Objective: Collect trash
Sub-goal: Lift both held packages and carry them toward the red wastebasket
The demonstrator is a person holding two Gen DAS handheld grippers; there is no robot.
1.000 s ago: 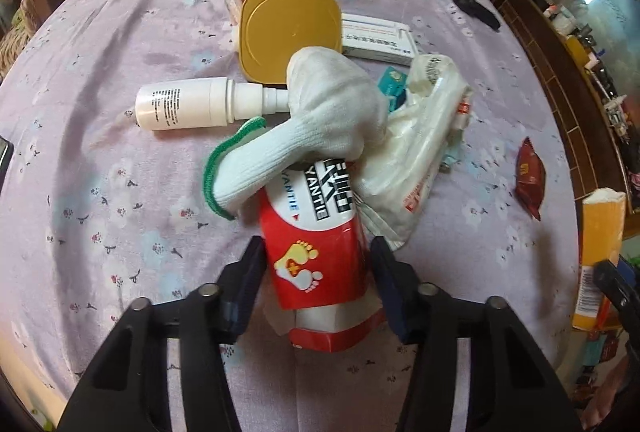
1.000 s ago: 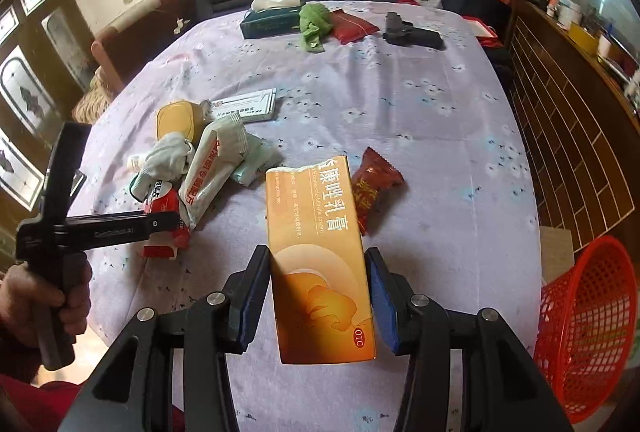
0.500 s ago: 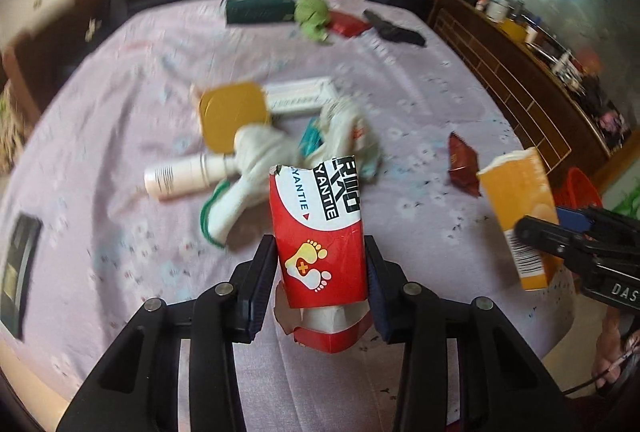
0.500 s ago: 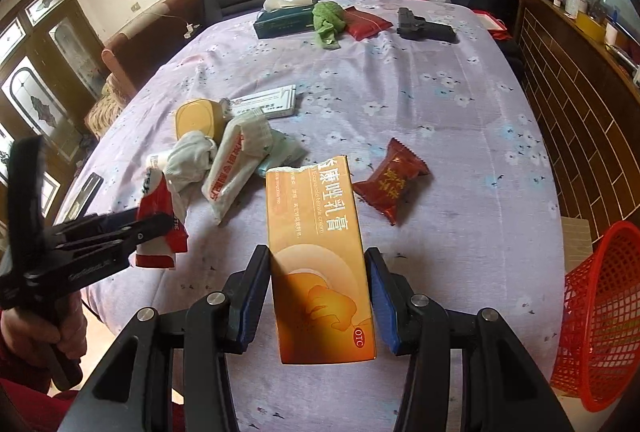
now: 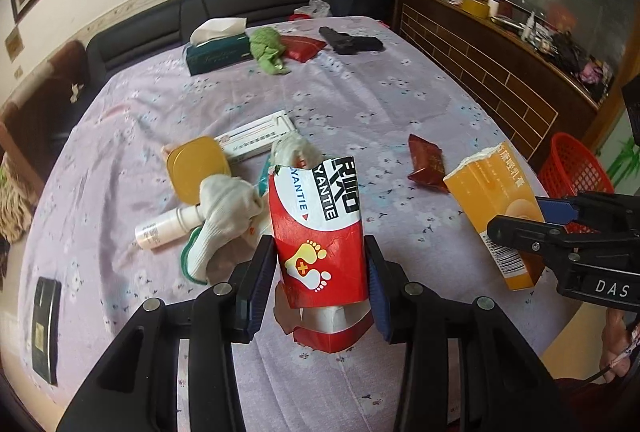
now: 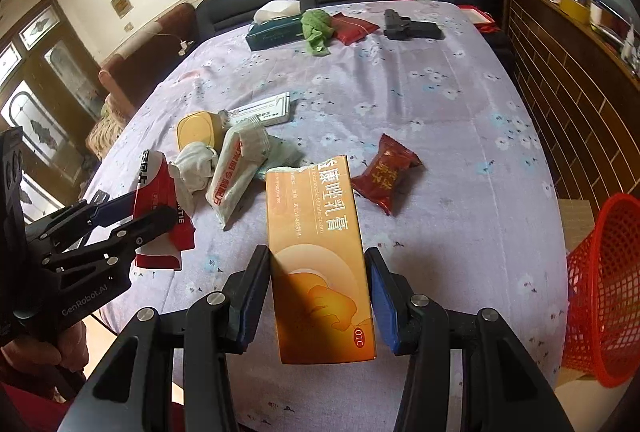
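Note:
My left gripper point(image 5: 320, 276) is shut on a torn red and white box point(image 5: 318, 232) and holds it above the table's near edge; it also shows in the right wrist view point(image 6: 160, 208). My right gripper point(image 6: 318, 292) is shut on an orange cream box point(image 6: 320, 256), also seen from the left wrist point(image 5: 492, 208). A red candy wrapper point(image 6: 386, 178) lies on the purple tablecloth point(image 6: 440, 104). A white plastic wrapper point(image 6: 236, 172) lies by a white sock point(image 5: 224, 208). A red mesh basket point(image 6: 608, 292) stands off the table's right side.
A gold tin point(image 5: 198, 166), a white bottle point(image 5: 164, 230) and a white flat box point(image 5: 256, 140) lie left of centre. At the far end are a tissue box point(image 5: 218, 52), a green cloth point(image 5: 268, 50), a red packet point(image 5: 302, 46) and a black toy gun point(image 5: 352, 42). A dark card point(image 5: 44, 328) lies at the near left.
My left gripper lifted the red and white box off the pile and tilted up, away from the sock. My right gripper kept hold of the orange box and rose slightly.

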